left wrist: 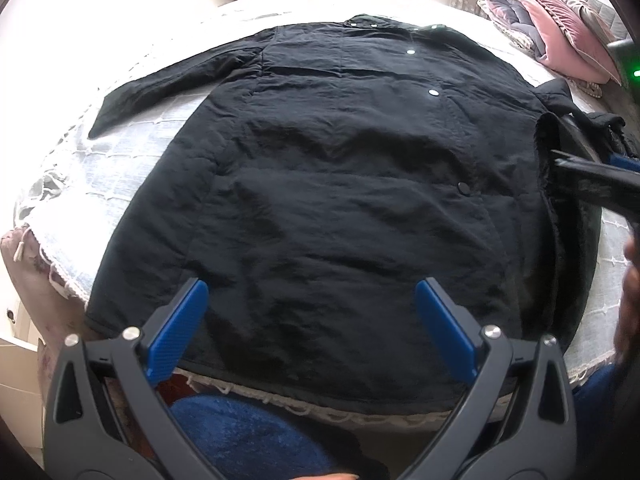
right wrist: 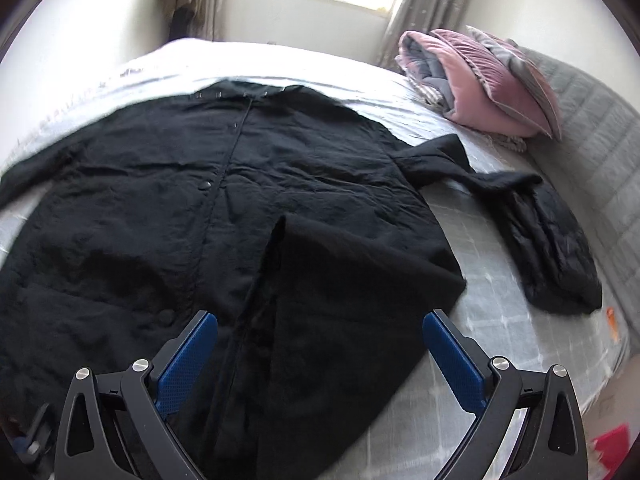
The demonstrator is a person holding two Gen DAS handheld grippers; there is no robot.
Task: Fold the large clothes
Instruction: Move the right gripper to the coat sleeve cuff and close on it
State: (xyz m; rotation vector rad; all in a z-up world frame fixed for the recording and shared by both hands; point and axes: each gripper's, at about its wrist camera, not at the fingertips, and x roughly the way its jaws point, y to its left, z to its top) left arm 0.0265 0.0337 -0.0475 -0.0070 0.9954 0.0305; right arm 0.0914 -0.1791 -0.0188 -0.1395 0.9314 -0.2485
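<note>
Black and big, one coat (left wrist: pixel 320 184) lay mid-frame on one bed (left wrist: pixel 120 148). Both the left gripper (left wrist: pixel 312 324) and right gripper (right wrist: pixel 320 356) were wide open, holding nothing.

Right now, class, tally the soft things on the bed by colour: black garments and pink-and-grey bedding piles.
Black: 1, the black coat
Pink and grey: 1, the folded bedding pile
Total: 2, both on the bed

Bed (right wrist: pixel 500 312) w/ black coat (right wrist: pixel 240 208) spread flat, pink quilt (right wrist: pixel 492 84)
</note>
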